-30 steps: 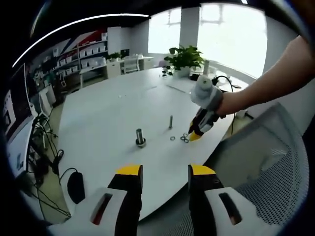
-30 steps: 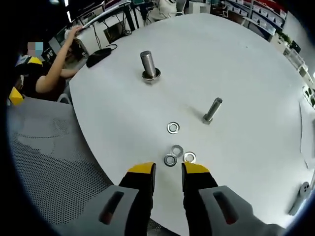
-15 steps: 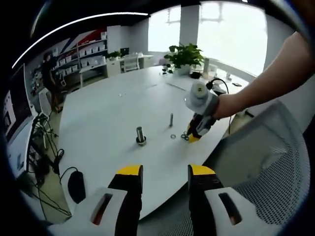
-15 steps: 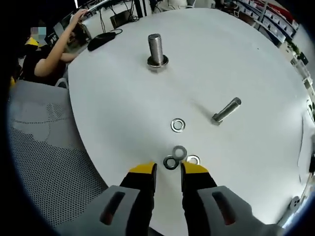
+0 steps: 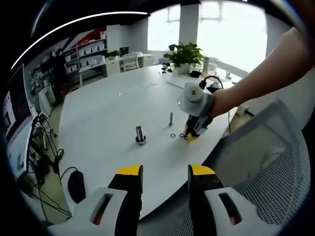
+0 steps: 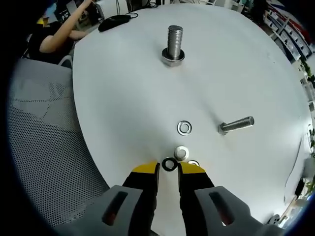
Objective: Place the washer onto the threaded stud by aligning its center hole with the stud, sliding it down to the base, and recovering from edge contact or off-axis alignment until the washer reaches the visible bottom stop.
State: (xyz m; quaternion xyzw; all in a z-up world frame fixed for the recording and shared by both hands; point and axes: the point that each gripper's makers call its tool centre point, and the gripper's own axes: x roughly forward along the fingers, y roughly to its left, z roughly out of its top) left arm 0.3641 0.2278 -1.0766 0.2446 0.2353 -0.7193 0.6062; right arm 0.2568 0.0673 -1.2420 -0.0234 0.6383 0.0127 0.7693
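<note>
In the right gripper view, the right gripper stands with jaws parted around a dark washer on the white table; the threaded stud rises at 12 o'clock. The left gripper hangs open, holding nothing

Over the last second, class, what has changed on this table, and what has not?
The right claw has closed in on the washer cluster; a dark washer now sits at its tips, not yet gripped. The left claw stayed back, open. The upright stud, slimmer bolt and lone washer have not moved.
</note>
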